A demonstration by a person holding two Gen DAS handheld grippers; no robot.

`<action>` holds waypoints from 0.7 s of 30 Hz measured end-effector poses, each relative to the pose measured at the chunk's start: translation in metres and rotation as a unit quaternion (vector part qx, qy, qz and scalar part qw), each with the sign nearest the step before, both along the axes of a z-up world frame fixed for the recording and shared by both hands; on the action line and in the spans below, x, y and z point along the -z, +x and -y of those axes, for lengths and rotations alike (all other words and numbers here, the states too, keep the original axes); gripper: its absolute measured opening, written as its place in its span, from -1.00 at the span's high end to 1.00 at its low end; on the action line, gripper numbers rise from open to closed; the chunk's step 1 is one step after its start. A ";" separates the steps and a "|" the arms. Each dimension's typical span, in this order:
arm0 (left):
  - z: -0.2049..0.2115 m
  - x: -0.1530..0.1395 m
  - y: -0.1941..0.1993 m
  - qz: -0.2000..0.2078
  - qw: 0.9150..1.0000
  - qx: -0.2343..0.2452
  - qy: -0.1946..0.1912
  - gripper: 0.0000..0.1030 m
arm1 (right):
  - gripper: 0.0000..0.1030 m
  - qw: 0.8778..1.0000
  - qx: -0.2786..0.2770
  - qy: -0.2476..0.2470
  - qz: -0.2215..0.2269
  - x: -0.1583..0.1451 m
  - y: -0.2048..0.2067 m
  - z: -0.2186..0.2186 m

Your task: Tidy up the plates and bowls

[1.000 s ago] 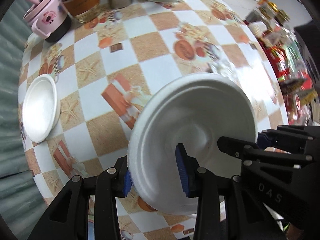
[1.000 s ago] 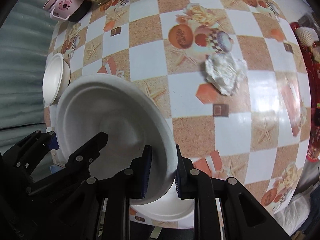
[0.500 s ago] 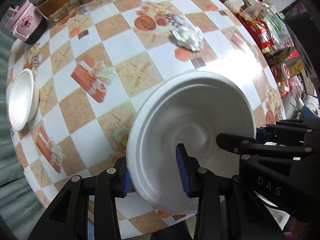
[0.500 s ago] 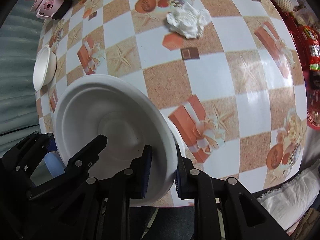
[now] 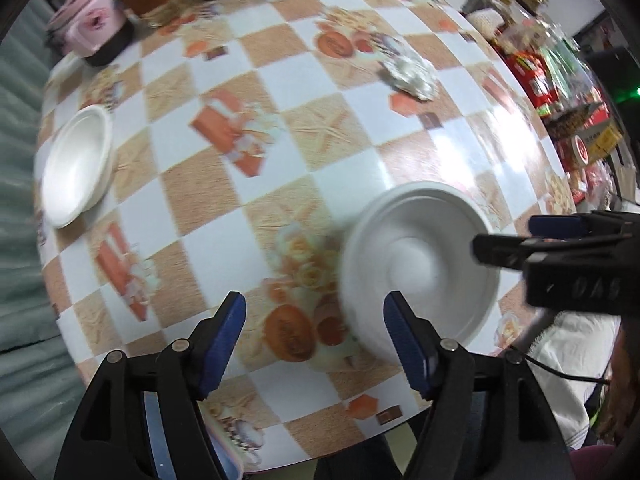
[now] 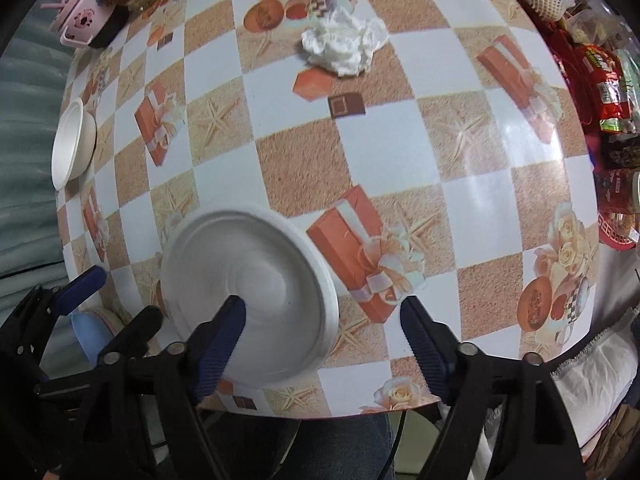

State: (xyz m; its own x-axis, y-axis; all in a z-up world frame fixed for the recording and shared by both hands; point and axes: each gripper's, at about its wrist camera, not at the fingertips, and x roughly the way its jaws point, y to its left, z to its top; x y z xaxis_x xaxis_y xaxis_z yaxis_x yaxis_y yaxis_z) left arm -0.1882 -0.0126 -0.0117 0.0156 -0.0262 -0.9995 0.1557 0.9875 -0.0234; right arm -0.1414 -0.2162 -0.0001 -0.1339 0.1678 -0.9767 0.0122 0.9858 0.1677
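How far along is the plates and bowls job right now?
Done: the white plate lies on the table, near its front edge. In hand: nothing; left gripper and right gripper jaws are opening, off the plate. Left: the white bowl sits apart at the table's far left edge.

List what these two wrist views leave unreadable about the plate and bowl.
- White plate: near rim motion-blurred in the left wrist view; the right wrist view has a finger over its near edge.
- White bowl: small at the table's left edge, inside partly hidden.
- Pink mug: blurred, print unreadable.
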 end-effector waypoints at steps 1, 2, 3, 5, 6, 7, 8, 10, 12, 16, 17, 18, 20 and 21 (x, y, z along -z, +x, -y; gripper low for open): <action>-0.007 -0.002 -0.001 0.004 1.000 -0.008 0.002 -0.50 | -0.57 1.000 0.002 -0.002 0.002 -0.001 0.001 0.000; -0.011 -0.003 -0.002 0.007 1.000 -0.016 0.003 -0.51 | -0.57 1.000 0.003 -0.003 0.004 -0.003 0.002 0.001; -0.019 -0.005 -0.004 0.010 1.000 -0.028 0.006 -0.51 | -0.57 1.000 0.003 -0.003 0.006 -0.004 0.004 0.000; -0.028 -0.006 -0.005 0.013 0.999 -0.043 0.009 -0.51 | -0.83 1.000 0.000 -0.002 0.010 -0.006 0.007 -0.003; -0.034 -0.006 -0.006 0.014 0.999 -0.051 0.010 -0.52 | -0.99 1.000 -0.002 0.001 0.014 -0.008 0.006 -0.005; -0.038 -0.007 -0.008 0.014 0.998 -0.056 0.011 -0.52 | -1.00 1.000 -0.005 0.002 0.019 -0.010 0.007 -0.008; -0.043 -0.008 -0.008 0.014 0.998 -0.062 0.012 -0.52 | -1.00 1.000 -0.008 0.003 0.020 -0.011 0.008 -0.011; -0.051 -0.008 -0.009 0.013 0.997 -0.076 0.014 -0.52 | -1.00 1.000 -0.015 0.005 0.021 -0.014 0.010 -0.017; -0.058 -0.009 -0.010 0.014 0.996 -0.086 0.015 -0.52 | -1.00 1.000 -0.020 0.006 0.020 -0.013 0.010 -0.025; -0.067 -0.011 -0.011 0.017 0.995 -0.098 0.016 -0.52 | -1.00 0.999 -0.032 0.009 0.021 -0.013 0.011 -0.040; -0.069 -0.012 -0.012 0.018 0.995 -0.100 0.017 -0.52 | -1.00 0.999 -0.035 0.009 0.021 -0.012 0.011 -0.043; -0.071 -0.012 -0.012 0.018 0.995 -0.101 0.017 -0.52 | -1.00 0.999 -0.038 0.008 0.021 -0.012 0.011 -0.046; -0.073 -0.013 -0.012 0.019 0.994 -0.104 0.016 -0.52 | -1.00 0.999 -0.043 0.008 0.020 -0.012 0.012 -0.051; -0.075 -0.013 -0.012 0.020 0.994 -0.106 0.016 -0.52 | -1.00 0.999 -0.044 0.008 0.020 -0.012 0.012 -0.052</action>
State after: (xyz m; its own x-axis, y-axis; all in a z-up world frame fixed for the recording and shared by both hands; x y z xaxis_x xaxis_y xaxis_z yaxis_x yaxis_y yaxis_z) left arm -0.2003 0.0623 0.0012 0.0561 0.0145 -0.9983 -0.0557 0.9984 0.0113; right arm -0.1295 -0.1639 0.0115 -0.1098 0.1719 -0.9790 -0.0807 0.9801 0.1812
